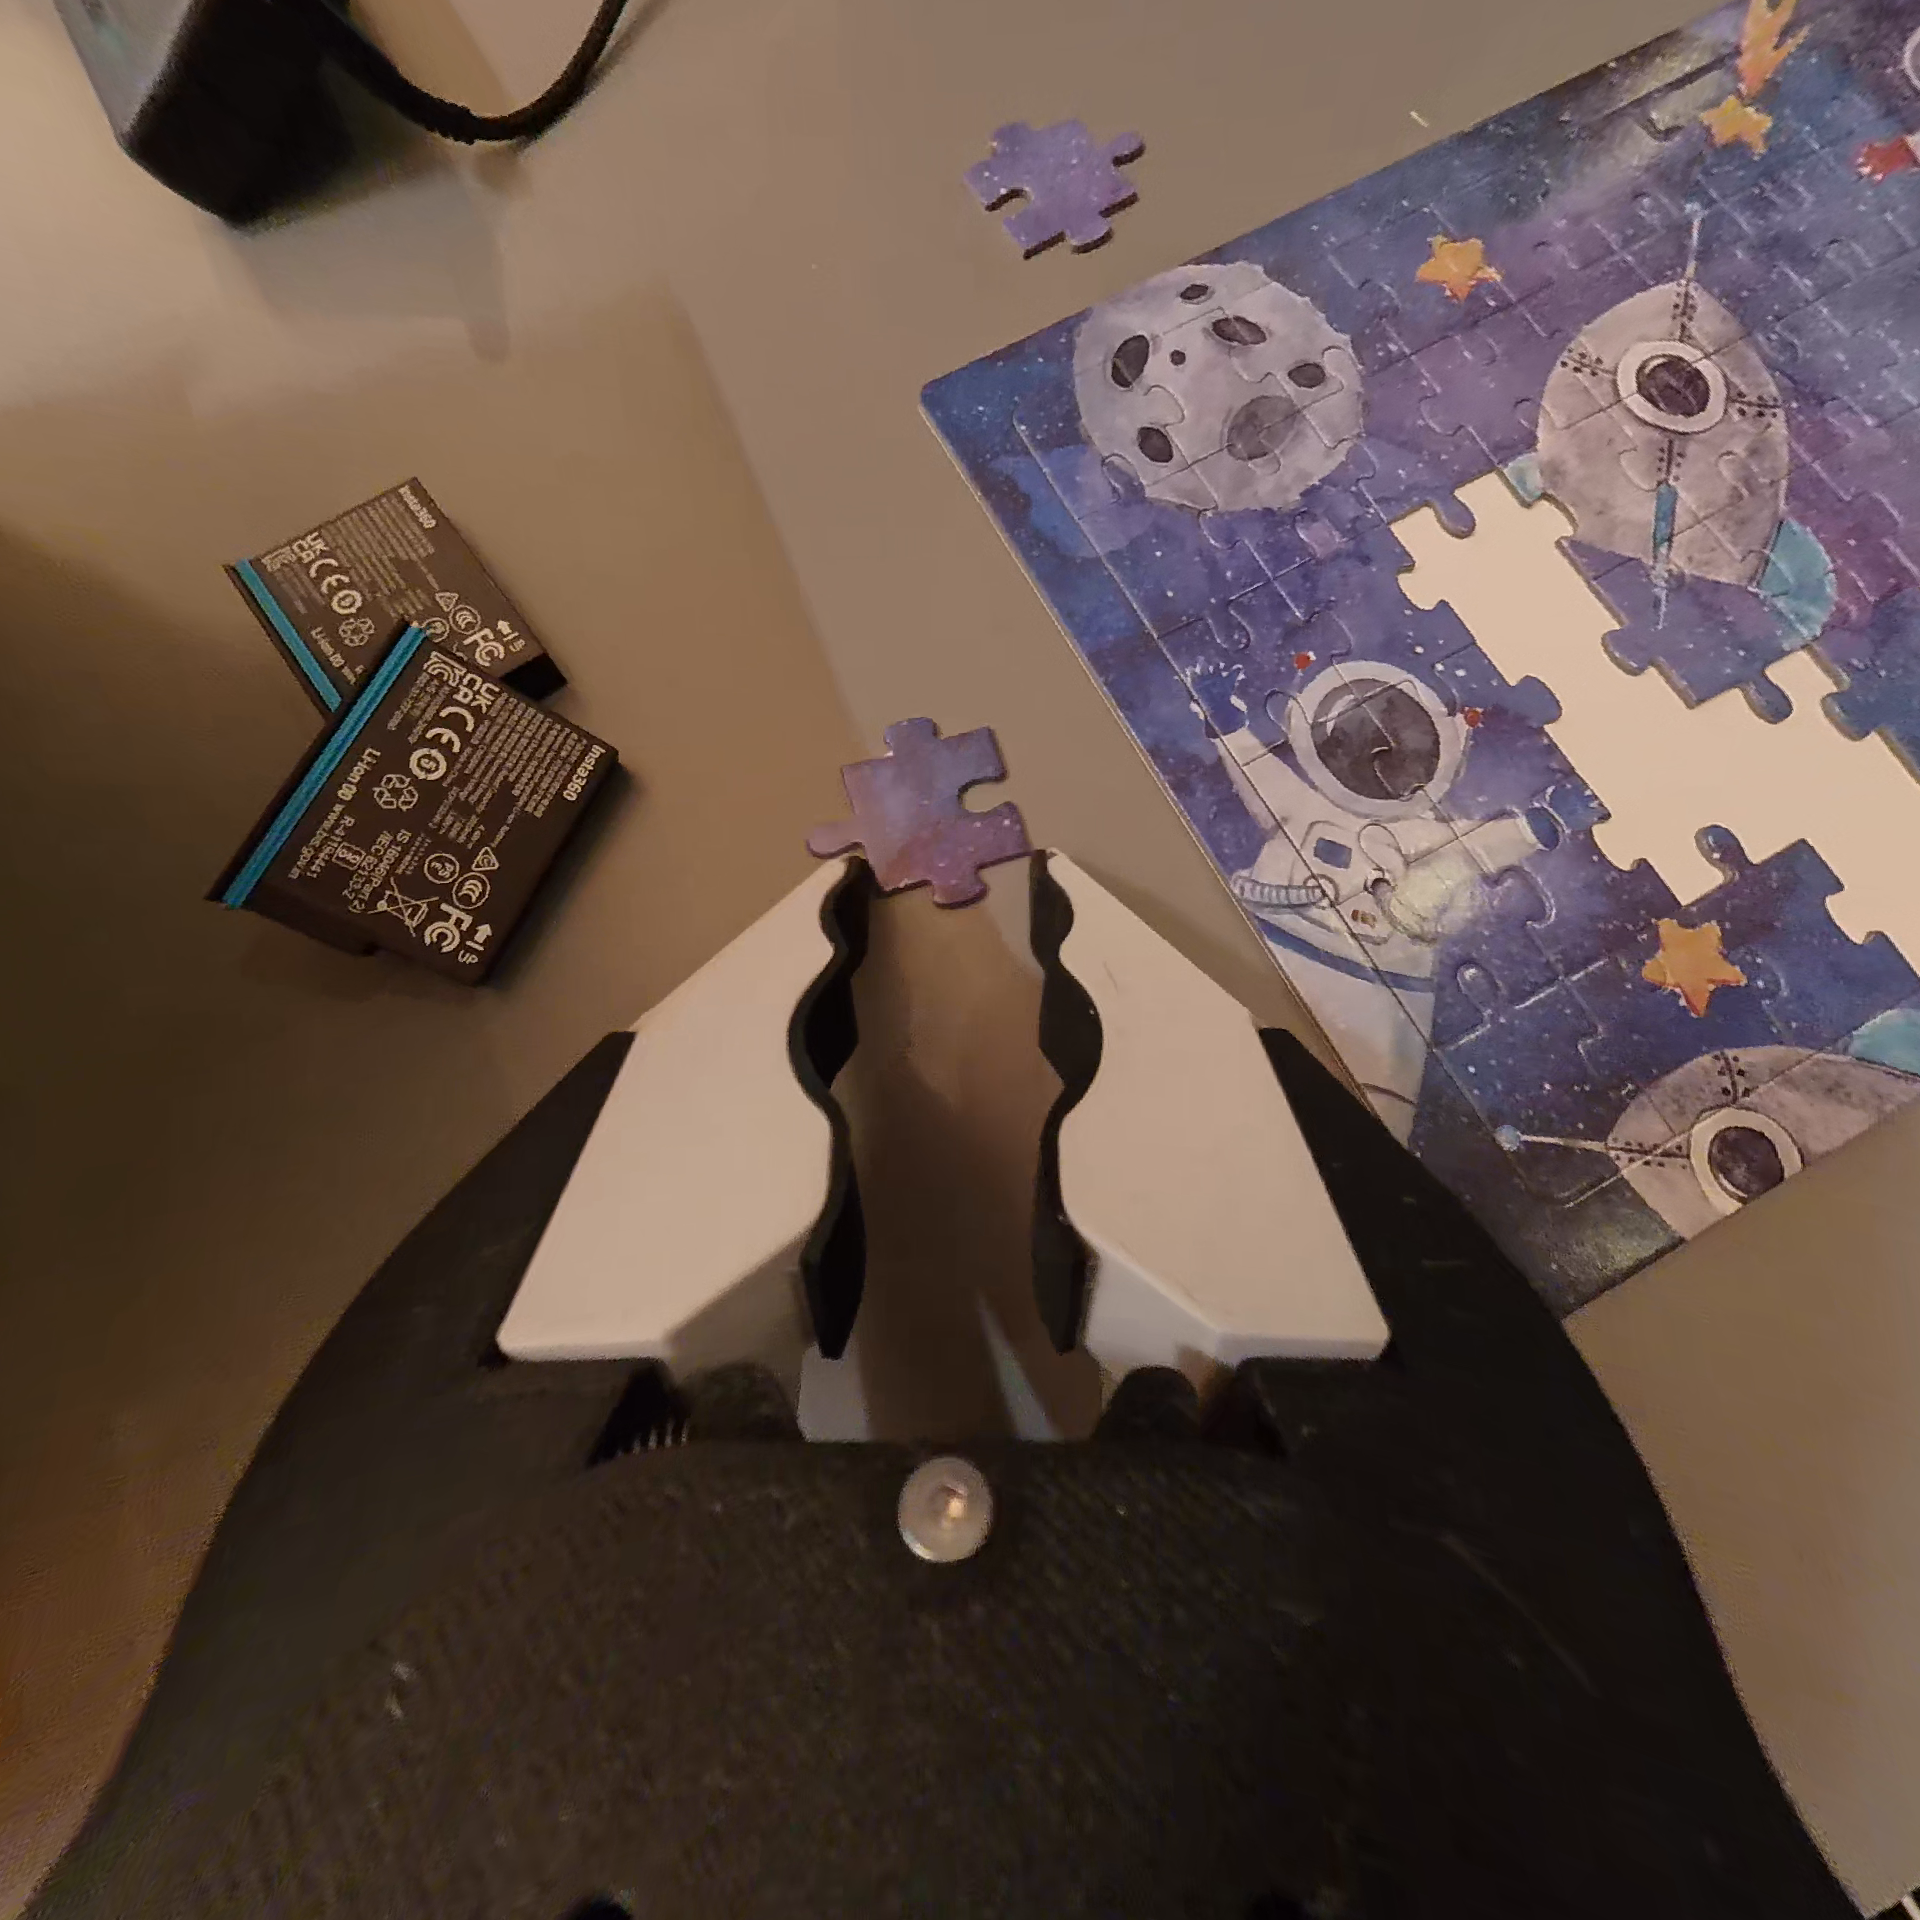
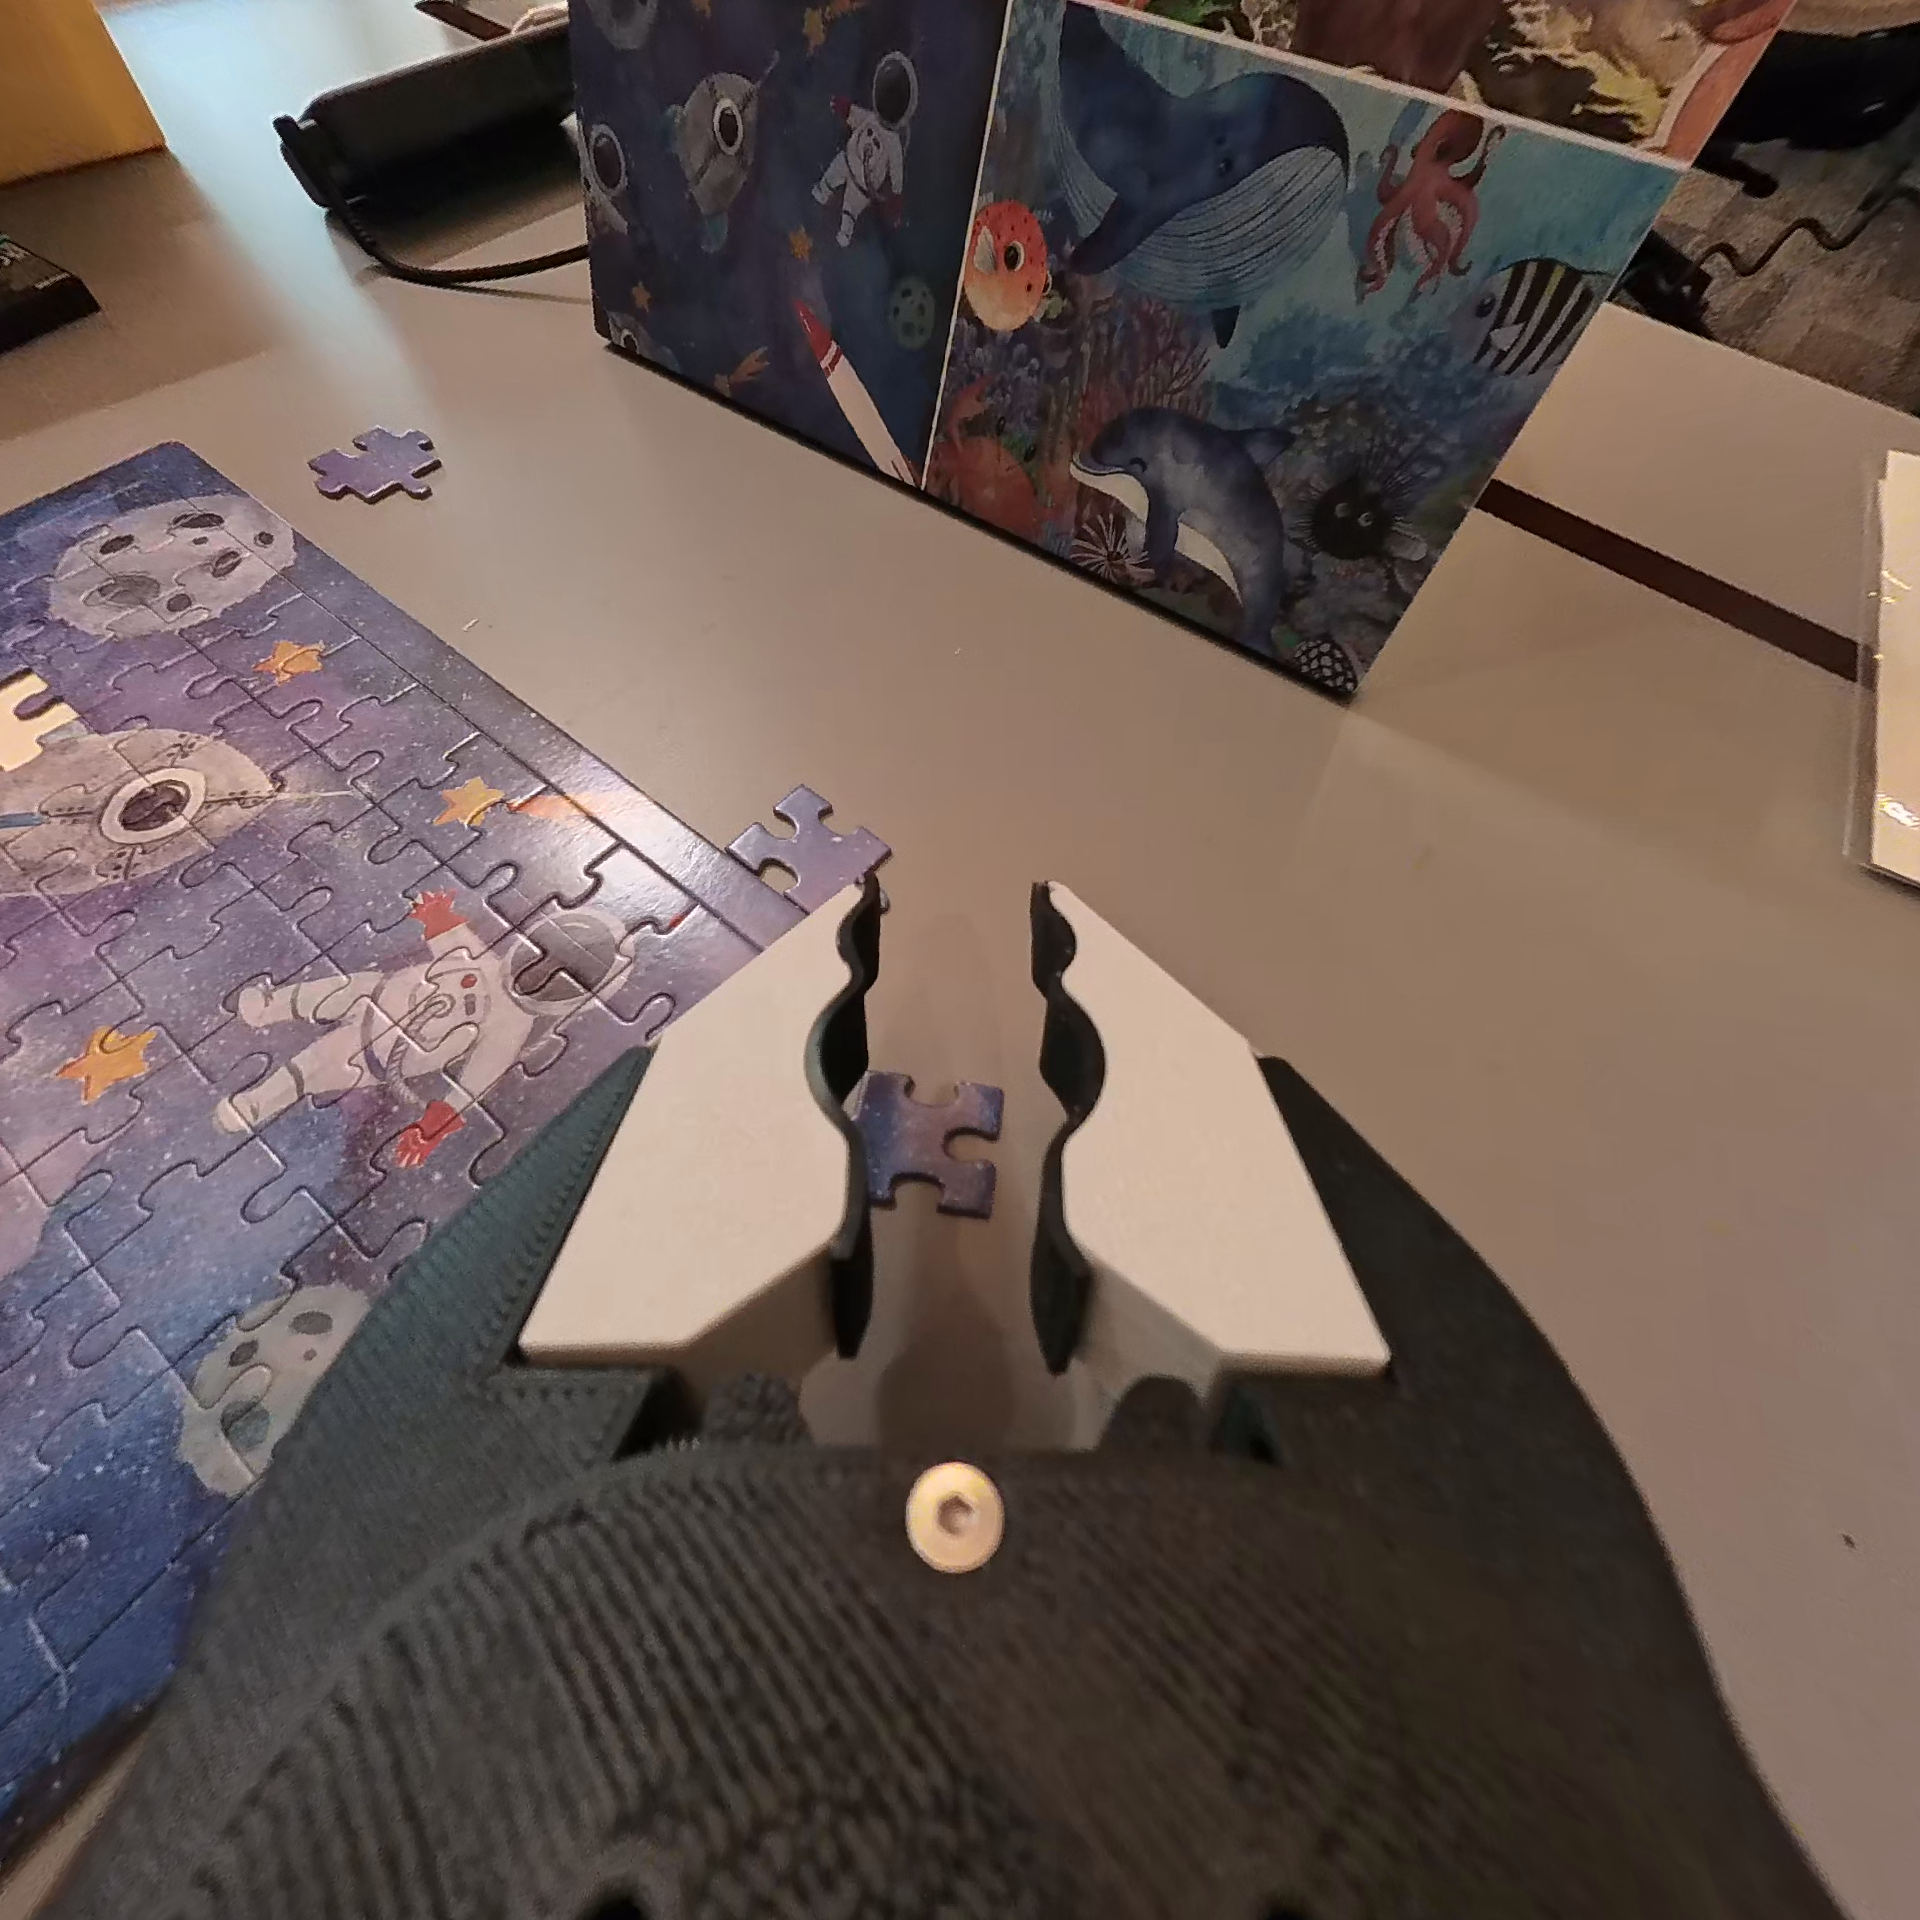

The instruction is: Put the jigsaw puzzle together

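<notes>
The space-themed jigsaw puzzle (image 1: 1351, 582) lies flat on the grey table, with a white unfilled gap (image 1: 1662, 717) in its middle. My left gripper (image 1: 943, 871) is open, with its tips at a loose purple piece (image 1: 920, 816) lying on the table left of the puzzle. A second loose purple piece (image 1: 1055, 182) lies farther off. In the right wrist view my right gripper (image 2: 951, 899) is open and empty over the table beside the puzzle (image 2: 312, 883). One loose piece (image 2: 930, 1143) lies under its fingers. Another (image 2: 810, 847) lies by the puzzle's edge, and a third (image 2: 374, 462) lies farther off.
Two black batteries (image 1: 416, 727) lie left of my left gripper. A black box with a cable (image 1: 208, 94) sits at the far left. An illustrated puzzle box (image 2: 1091, 312) stands behind the puzzle. Papers (image 2: 1891, 675) lie at the right edge. The left gripper's tips are roughly 35 centimetres from the right gripper's. The loose piece (image 2: 930, 1143) is about 5 centimetres from my right fingertips and 35 centimetres from my left.
</notes>
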{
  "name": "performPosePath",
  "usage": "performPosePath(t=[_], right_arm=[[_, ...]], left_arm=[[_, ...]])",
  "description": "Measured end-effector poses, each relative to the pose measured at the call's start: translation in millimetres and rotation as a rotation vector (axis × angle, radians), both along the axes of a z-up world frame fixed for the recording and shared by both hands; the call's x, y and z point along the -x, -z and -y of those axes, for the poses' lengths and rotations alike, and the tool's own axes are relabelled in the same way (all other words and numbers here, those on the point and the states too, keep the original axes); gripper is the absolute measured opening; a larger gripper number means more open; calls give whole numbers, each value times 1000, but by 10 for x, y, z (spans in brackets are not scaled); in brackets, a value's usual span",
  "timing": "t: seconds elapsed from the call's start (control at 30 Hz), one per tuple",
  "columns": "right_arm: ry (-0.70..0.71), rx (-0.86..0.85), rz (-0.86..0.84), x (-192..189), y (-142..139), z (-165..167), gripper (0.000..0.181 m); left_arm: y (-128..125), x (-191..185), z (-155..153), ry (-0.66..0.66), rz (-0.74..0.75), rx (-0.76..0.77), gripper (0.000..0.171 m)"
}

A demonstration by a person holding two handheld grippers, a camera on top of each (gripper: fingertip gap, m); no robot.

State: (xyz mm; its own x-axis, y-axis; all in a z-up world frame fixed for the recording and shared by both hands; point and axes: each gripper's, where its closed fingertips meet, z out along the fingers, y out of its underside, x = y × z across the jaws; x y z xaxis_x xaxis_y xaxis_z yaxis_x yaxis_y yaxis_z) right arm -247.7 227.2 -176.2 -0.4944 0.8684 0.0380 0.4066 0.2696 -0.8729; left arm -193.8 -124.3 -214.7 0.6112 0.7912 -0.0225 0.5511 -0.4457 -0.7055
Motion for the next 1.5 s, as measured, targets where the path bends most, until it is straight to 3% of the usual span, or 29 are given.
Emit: performPosePath(t=[0.17,0.47,0.73,0.9,1.23,1.5], right_arm=[[1,2,0,1,-1,-1,28],[-7,-4,-6,-2,-14,22,28],[-11,-4,-16,-8,-50,32,27],[-15,-10,-15,-9,-44,43,28],[-19,-12,-12,-11,-33,52,27],[-17,-11,-23,-14,-64,45,27]], left_arm=[[-4,-4,-5,5,-11,11,24],[-20,82,-82,-39,-8,-12,42],[-80,196,178,-140,-77,22,41],[-145,138,9,-70,-75,-63,50],[6,128,-37,-43,15,-23,63],[-4,72,-92,5,2,-16,47]])
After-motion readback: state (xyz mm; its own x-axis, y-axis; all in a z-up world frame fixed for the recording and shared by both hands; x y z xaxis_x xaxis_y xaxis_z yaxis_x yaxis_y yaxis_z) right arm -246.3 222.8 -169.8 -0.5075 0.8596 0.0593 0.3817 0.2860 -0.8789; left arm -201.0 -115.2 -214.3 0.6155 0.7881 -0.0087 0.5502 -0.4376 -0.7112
